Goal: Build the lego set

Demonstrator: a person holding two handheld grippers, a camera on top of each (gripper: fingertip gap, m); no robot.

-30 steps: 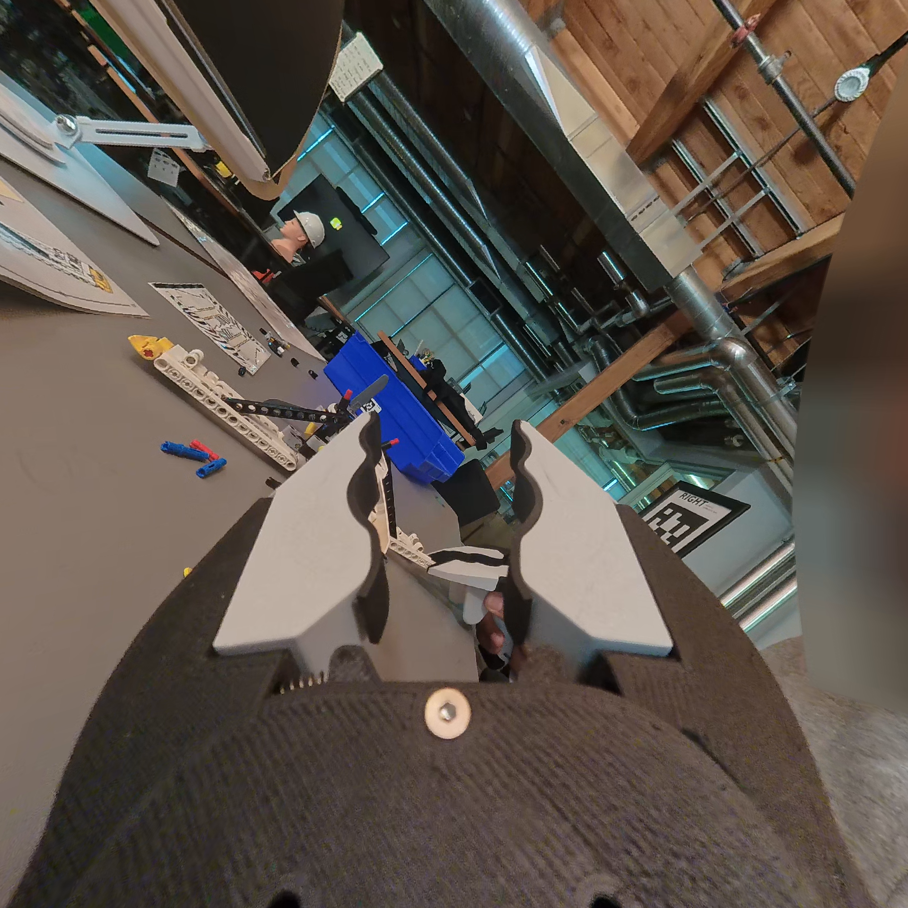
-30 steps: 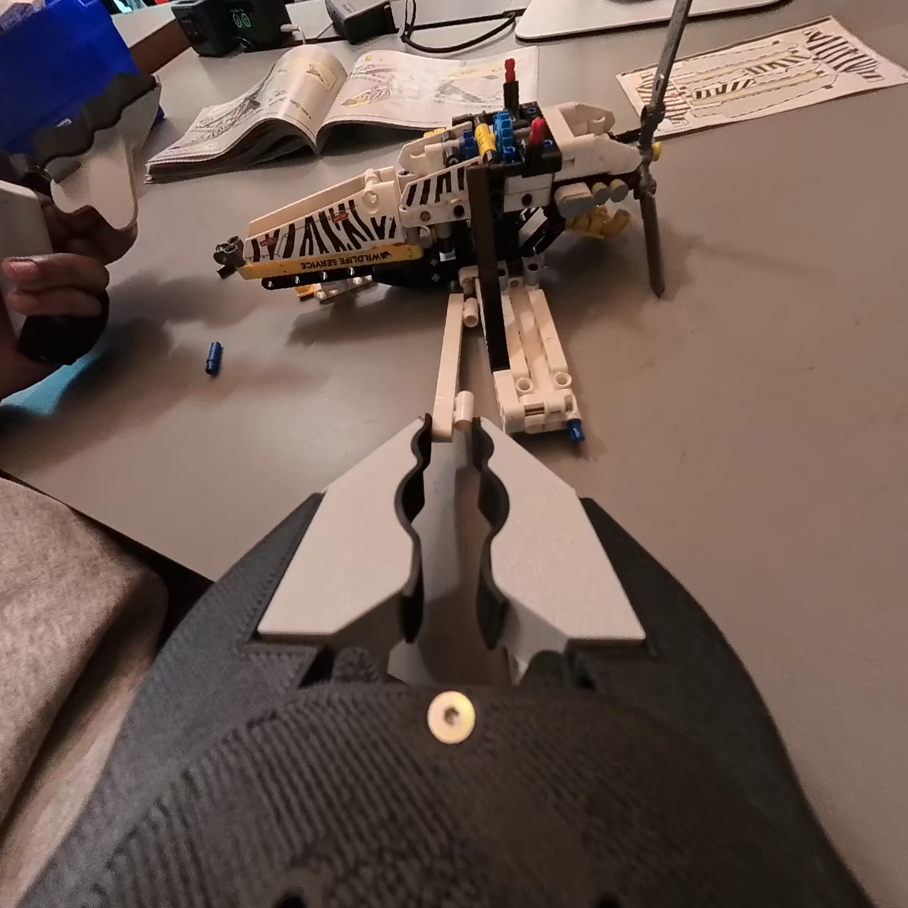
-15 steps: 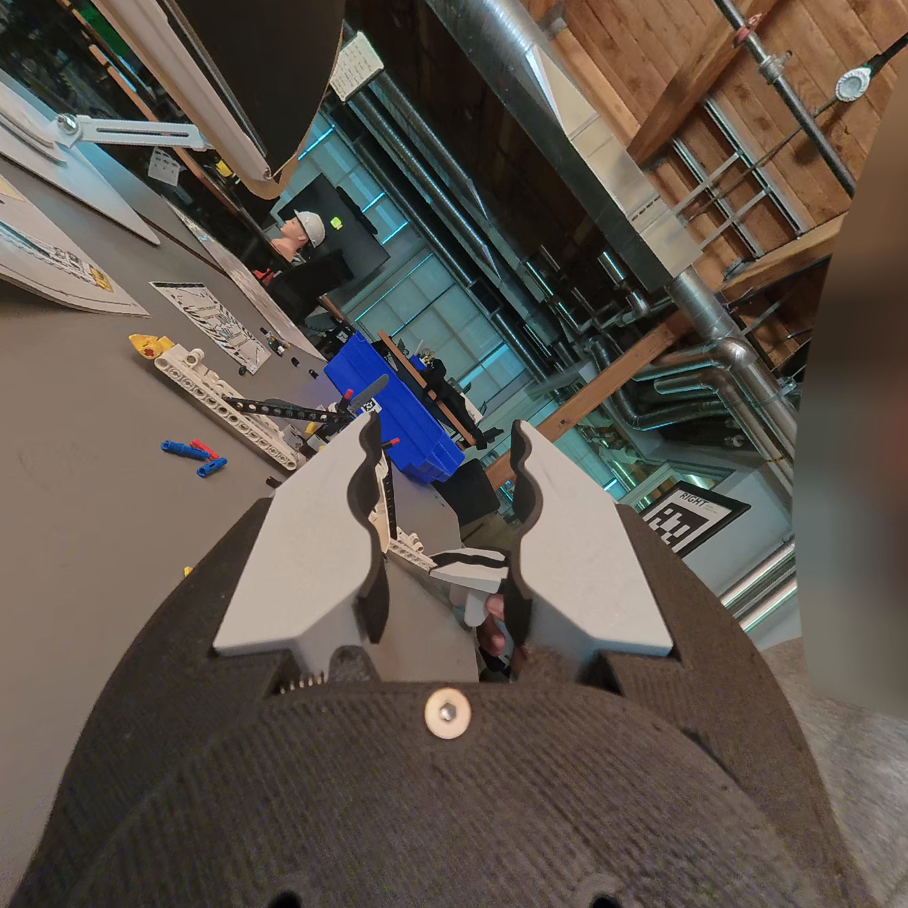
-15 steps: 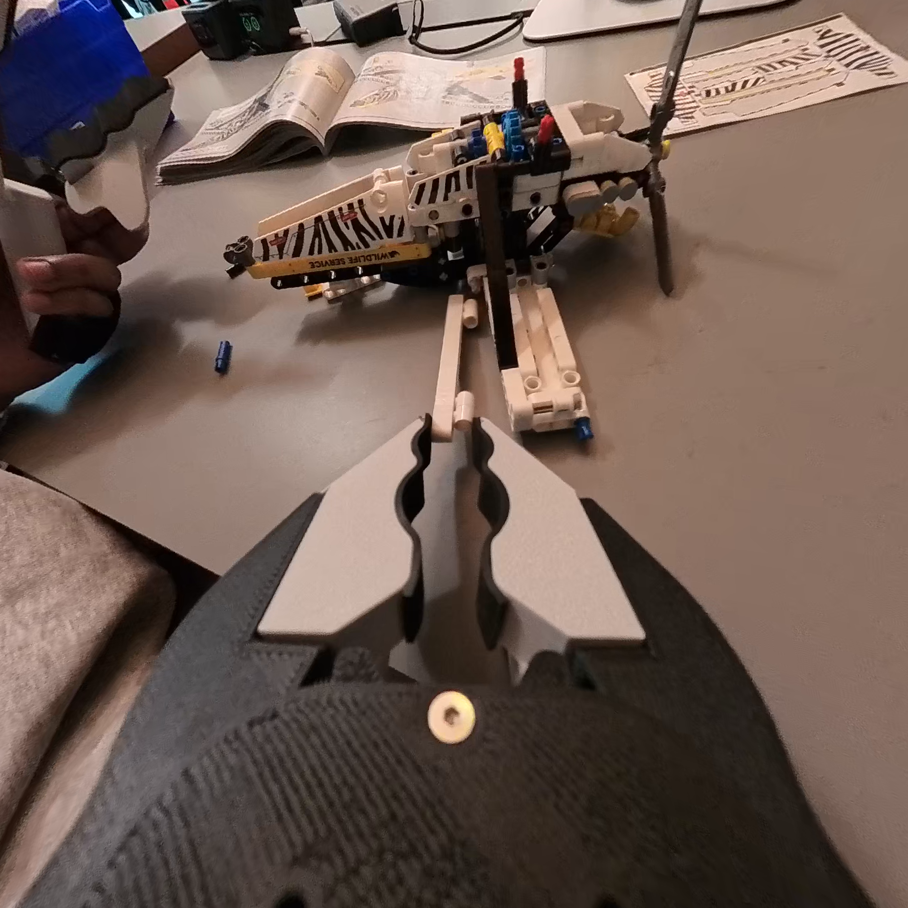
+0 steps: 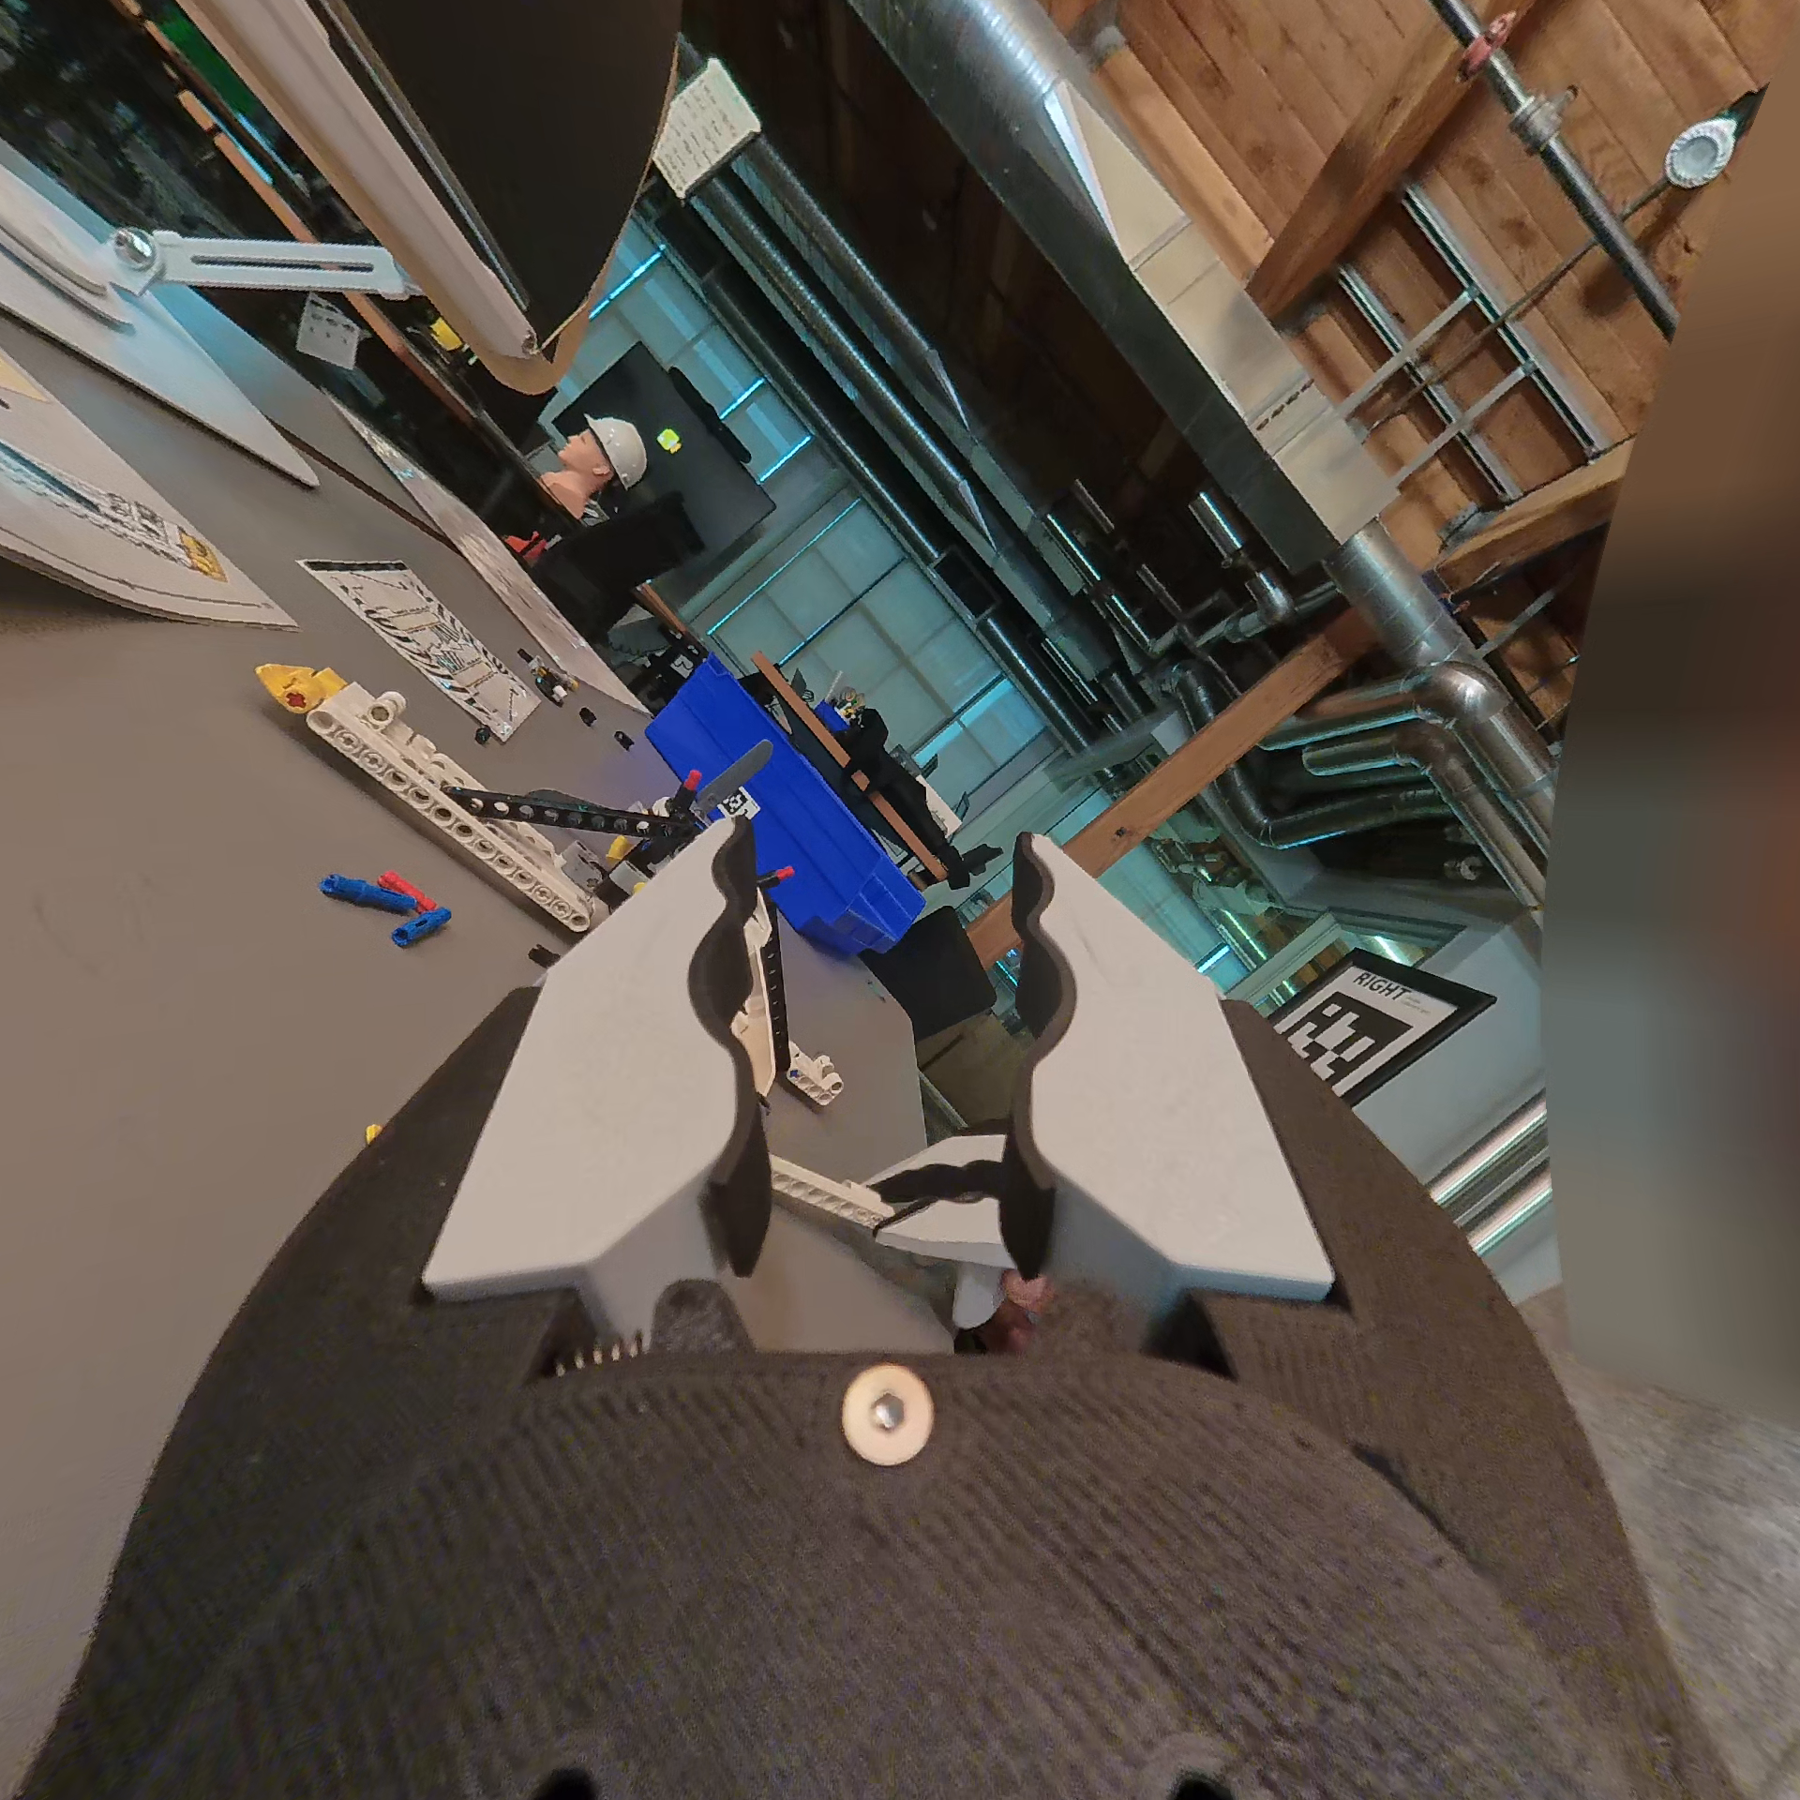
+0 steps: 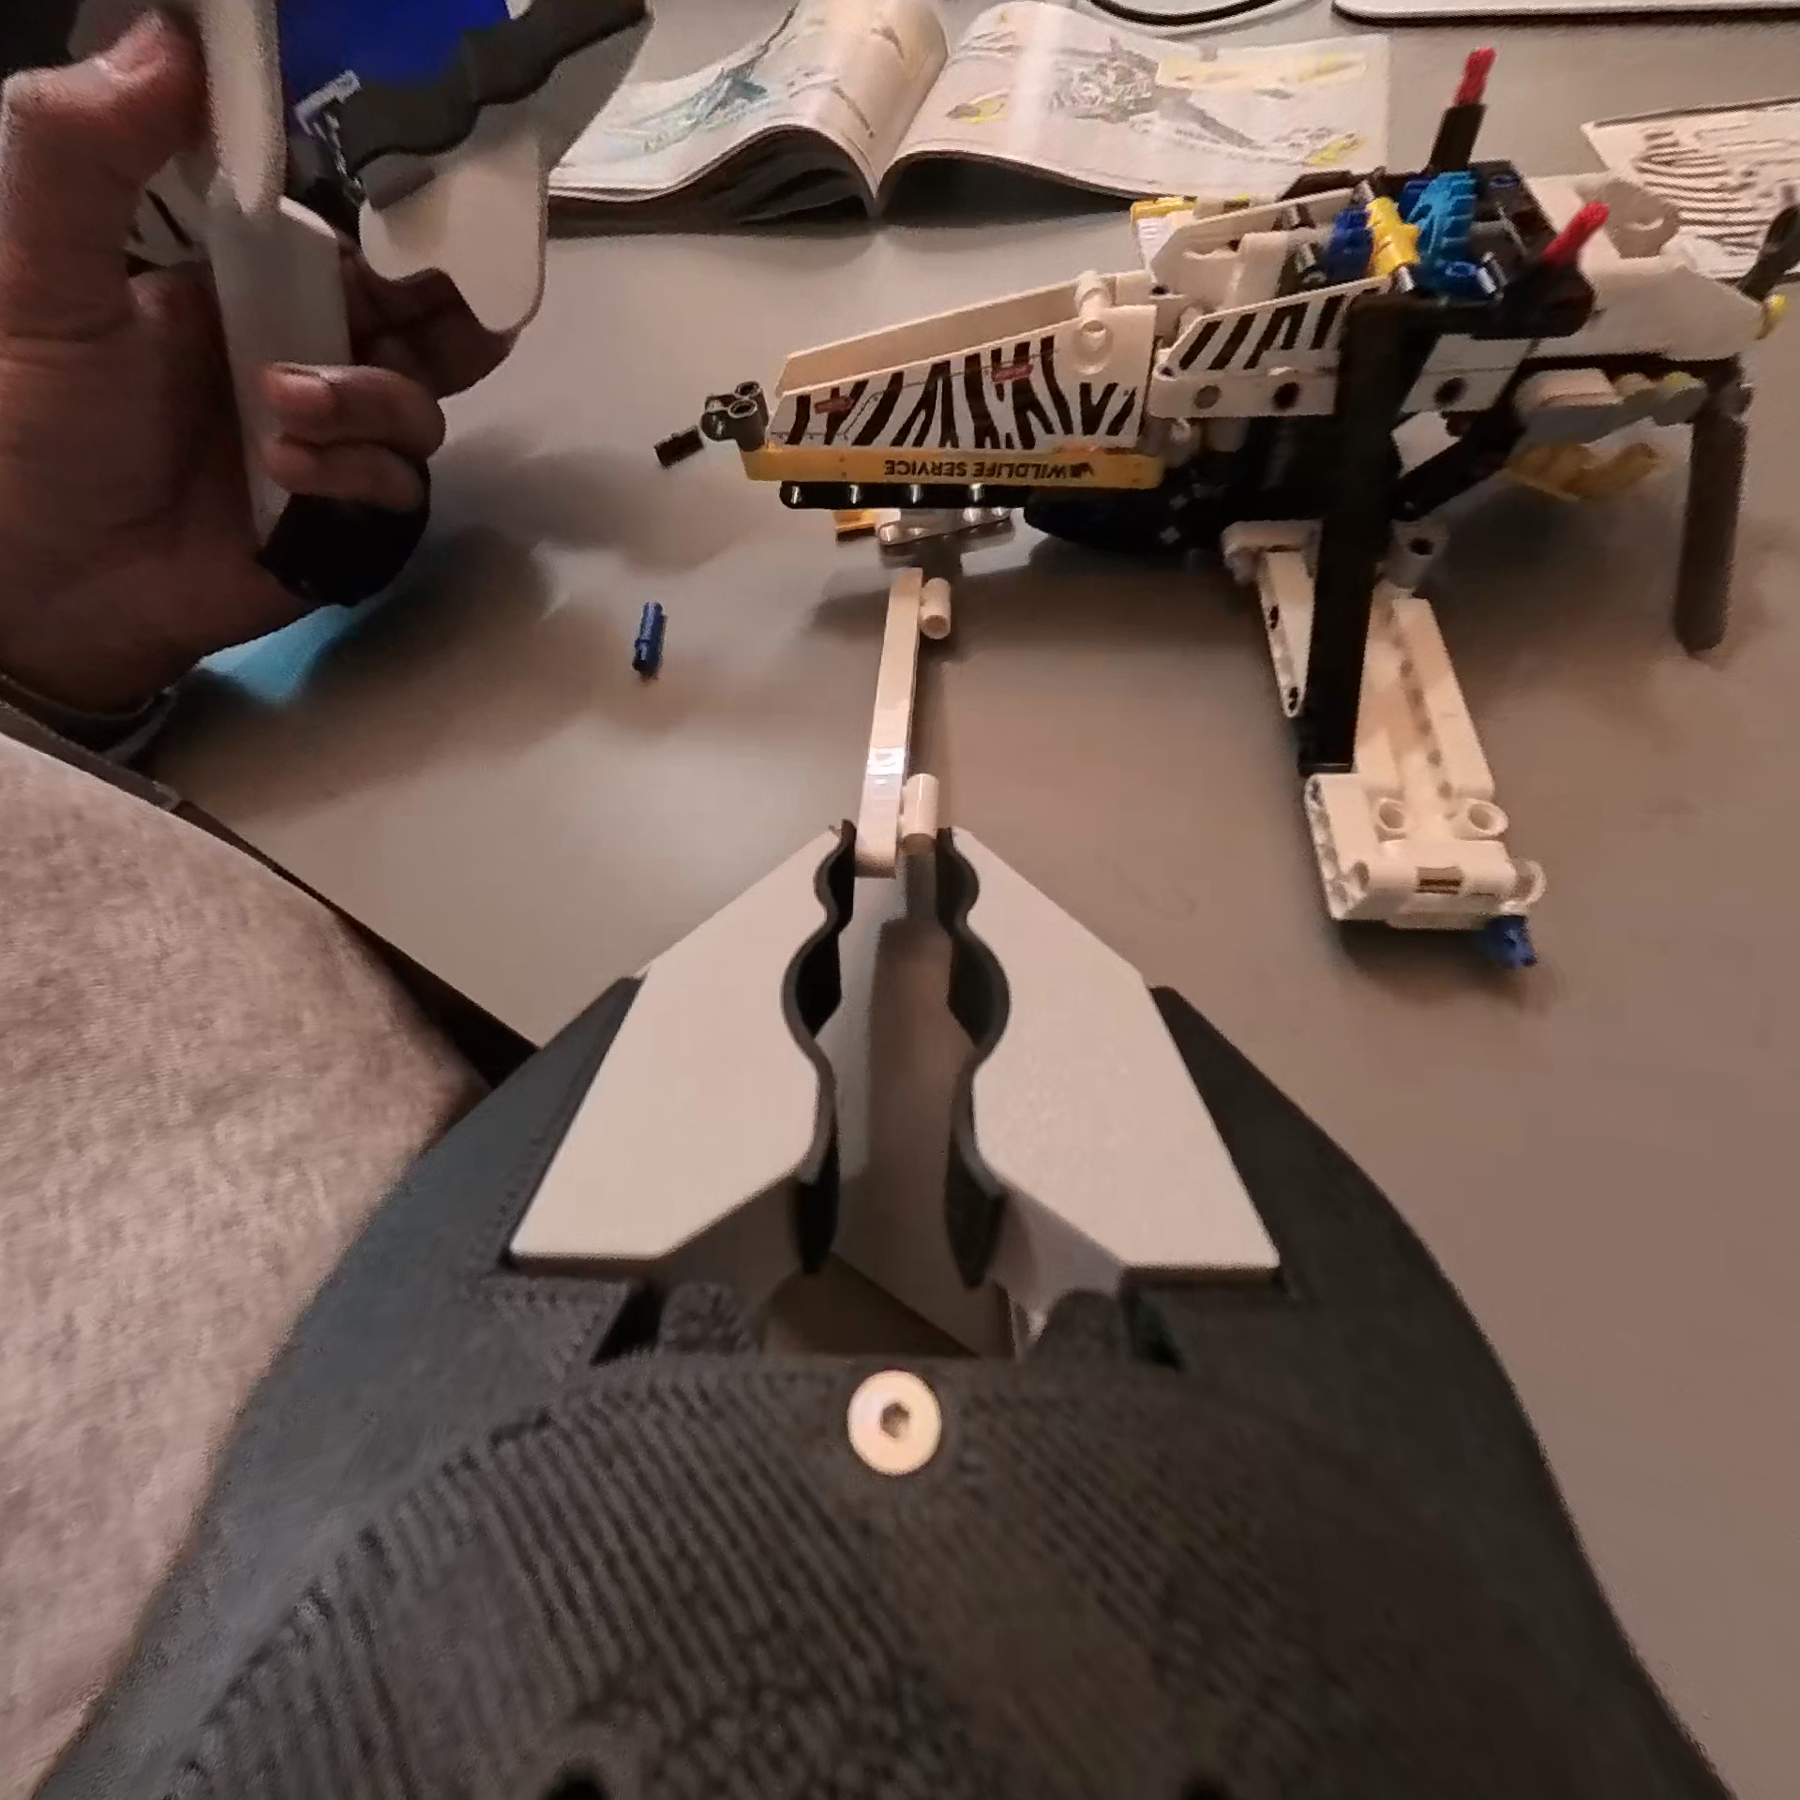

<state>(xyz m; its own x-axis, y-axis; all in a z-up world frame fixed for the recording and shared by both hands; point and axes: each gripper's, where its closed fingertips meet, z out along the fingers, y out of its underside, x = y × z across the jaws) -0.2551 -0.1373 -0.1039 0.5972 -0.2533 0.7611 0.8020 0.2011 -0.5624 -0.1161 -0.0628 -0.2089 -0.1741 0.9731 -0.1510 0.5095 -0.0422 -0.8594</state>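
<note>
Grey tabletop [image 6: 1266,1120]: right tongs [image 6: 896,857] pinch stiff, light white beam [image 6: 896,711] by its near end, before model [image 6: 1218,390]; left tongs [image 5: 877,877] wide, empty.

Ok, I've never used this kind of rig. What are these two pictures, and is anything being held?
There is no robot arm here: a person holds one two-finger gripper in each hand, and each carries a camera looking along its fingers.

The right wrist view shows the right gripper shut on a long white beam, held low over the grey table. Ahead stands the half-built zebra-striped aircraft model, with a loose blue pin and an open instruction booklet. At upper left, a hand holds the left gripper.

The left wrist view is tilted towards the ceiling. Its fingers stand apart, holding nothing. It shows the table, loose blue and red pins and a sticker sheet.
</note>
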